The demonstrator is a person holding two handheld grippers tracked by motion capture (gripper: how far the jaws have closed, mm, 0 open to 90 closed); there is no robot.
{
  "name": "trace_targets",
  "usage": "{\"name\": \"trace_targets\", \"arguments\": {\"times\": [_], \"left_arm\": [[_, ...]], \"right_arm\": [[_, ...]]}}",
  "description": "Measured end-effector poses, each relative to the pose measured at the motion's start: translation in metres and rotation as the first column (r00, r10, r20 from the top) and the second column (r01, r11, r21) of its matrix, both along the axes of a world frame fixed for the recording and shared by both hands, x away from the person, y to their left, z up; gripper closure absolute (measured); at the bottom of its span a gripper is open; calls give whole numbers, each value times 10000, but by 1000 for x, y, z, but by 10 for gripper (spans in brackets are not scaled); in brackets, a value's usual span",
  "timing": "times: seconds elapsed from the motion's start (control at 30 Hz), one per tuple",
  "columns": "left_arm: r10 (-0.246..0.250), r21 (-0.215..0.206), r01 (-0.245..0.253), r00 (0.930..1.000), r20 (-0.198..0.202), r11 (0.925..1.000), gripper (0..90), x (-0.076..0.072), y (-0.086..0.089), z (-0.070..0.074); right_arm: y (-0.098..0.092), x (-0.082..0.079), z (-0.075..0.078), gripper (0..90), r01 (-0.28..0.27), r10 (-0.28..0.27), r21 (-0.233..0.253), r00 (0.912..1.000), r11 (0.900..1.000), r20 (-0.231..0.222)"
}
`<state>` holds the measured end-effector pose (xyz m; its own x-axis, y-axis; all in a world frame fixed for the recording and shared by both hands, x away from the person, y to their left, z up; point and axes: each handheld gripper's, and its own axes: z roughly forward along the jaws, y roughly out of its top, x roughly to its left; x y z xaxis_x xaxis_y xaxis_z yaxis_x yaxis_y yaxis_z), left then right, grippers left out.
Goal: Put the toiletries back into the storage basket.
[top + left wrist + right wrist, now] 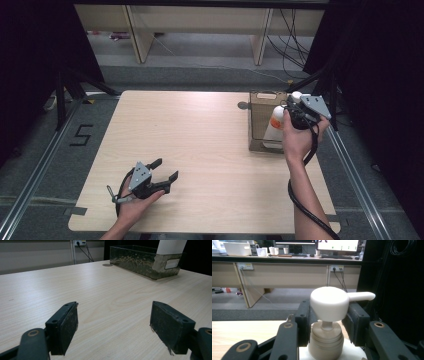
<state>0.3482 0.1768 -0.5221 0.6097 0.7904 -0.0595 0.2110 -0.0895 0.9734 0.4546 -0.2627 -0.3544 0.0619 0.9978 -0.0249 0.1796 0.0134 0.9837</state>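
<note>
Standing upright in the brown storage box (260, 125) at the table's (200, 150) far right edge, the white pump bottle (274, 127) has its pump head (329, 303) between the right gripper's (295, 114) 2 jaws. Those jaws sit close on either side of the neck below the head; whether they actually press it is hard to tell from the right gripper view. The step looks like either lifting the bottle out or setting it in. Next, the grip must be confirmed and the bottle kept vertical to clear the box wall. Near the front left, the left gripper (165, 172) rests wide apart and empty over bare wood.
</note>
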Motion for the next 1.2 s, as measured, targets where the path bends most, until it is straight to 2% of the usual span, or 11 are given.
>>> {"name": "trace_targets", "arguments": {"times": [0.1,0.23,0.5,0.7,0.73,0.83,0.87,1.2], "left_arm": [[4,-3,-4,10000,-7,10000,218,0,0,0],[-2,10,2,10000,-11,10000,218,0,0,0],[-17,28,17,10000,-6,10000,219,0,0,0],[-29,16,29,10000,6,10000,218,0,0,0],[-27,13,27,10000,5,10000,218,0,0,0],[-28,9,28,10000,0,10000,219,-1,0,0],[-29,10,29,10000,-1,10000,218,-1,0,0],[-40,71,40,10000,8,10000,219,0,0,0]], "right_arm": [[1,0,-1,605,82,-81,113,9999,9999,-88],[-1,0,-3,605,-15,15,-43,9999,10000,-146],[-2,0,-5,604,67,-66,71,9999,10000,-152],[0,-1,-6,602,55,-56,-38,9999,10000,-96],[-1,-2,-7,602,-34,32,-223,9999,9997,-132],[0,-2,-8,601,-12,12,-214,10000,9998,8],[0,-2,-8,601,-50,52,-378,10000,9993,42],[4,-3,-11,567,-60,63,-433,9999,9990,78]]}}
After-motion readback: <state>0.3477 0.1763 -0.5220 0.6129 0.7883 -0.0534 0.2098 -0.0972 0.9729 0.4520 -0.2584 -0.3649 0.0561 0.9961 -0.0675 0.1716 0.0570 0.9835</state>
